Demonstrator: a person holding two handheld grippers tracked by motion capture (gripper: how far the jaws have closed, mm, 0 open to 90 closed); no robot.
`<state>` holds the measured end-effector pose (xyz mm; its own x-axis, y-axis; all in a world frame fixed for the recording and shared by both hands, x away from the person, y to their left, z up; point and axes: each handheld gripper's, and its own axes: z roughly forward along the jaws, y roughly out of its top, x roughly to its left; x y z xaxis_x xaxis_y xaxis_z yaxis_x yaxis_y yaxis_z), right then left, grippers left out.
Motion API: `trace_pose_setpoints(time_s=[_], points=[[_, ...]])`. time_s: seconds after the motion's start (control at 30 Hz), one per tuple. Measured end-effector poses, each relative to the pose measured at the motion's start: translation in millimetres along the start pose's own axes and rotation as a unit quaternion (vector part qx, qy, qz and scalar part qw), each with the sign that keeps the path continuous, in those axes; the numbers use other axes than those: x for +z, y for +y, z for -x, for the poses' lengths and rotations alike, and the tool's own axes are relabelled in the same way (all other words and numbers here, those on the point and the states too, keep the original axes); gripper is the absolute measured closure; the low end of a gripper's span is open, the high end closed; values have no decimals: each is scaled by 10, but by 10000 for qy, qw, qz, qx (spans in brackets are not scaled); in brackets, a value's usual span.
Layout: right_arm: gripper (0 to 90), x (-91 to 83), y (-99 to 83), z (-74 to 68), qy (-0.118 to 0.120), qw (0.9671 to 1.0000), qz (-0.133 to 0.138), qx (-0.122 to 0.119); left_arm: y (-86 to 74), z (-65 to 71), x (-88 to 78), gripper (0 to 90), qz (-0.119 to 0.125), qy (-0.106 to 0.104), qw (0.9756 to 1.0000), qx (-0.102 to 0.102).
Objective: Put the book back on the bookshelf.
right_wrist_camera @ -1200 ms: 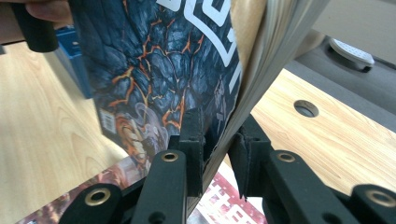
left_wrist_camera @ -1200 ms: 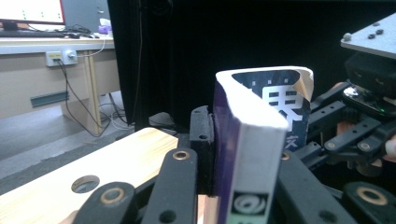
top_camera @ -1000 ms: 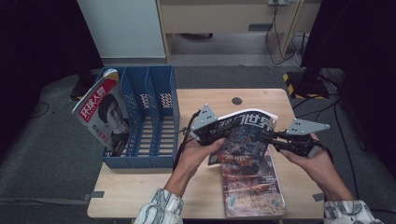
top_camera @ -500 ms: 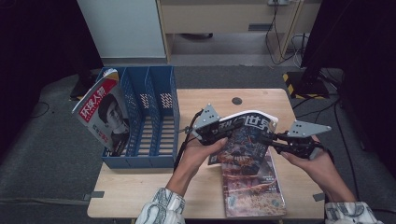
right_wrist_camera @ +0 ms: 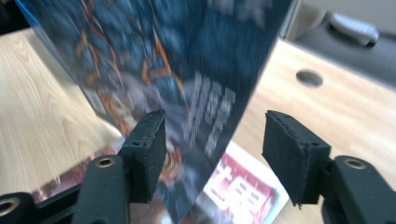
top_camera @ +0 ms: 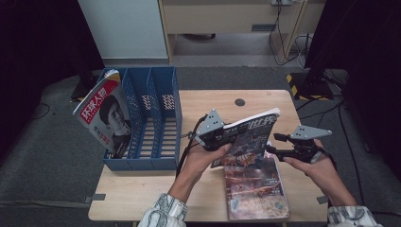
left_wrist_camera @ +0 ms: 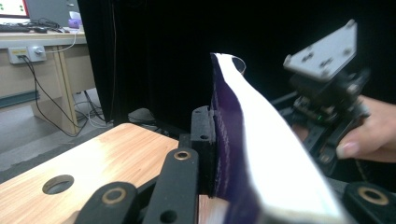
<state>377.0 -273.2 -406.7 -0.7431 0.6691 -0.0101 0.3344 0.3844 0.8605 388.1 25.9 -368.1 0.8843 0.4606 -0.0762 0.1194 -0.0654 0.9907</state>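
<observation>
Centre of frame: left gripper [top_camera: 218,138] holds a dark magazine [top_camera: 246,137] tilted above a second magazine [top_camera: 255,189] lying on the table [top_camera: 142,194]; right gripper [top_camera: 279,150] just beside it; blue rack [top_camera: 156,123] at left.

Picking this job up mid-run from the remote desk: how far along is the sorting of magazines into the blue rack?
Done: one red-and-white magazine stands in the blue plastic file rack. In hand: the left gripper is shut on the dark-covered magazine, raised off the table; the right gripper has just been opening, its fingers off the cover. Left: racking this one, then the glossy magazine lying flat on the wooden table.
</observation>
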Motion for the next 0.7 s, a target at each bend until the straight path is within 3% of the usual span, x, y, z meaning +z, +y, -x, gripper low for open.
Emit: trace_pose_setpoints(time_s=[0.43,0.57,0.7], points=[[208,298,-515,-19,-43,9976,-579,372,-2,-20,-14,807,24,19,10000,-94],[171,351,-625,-12,-167,9960,-763,435,1,-22,-25,809,38,58,9999,-124],[162,328,-709,24,-446,9936,-933,448,-3,-42,-48,813,75,134,9997,-205]])
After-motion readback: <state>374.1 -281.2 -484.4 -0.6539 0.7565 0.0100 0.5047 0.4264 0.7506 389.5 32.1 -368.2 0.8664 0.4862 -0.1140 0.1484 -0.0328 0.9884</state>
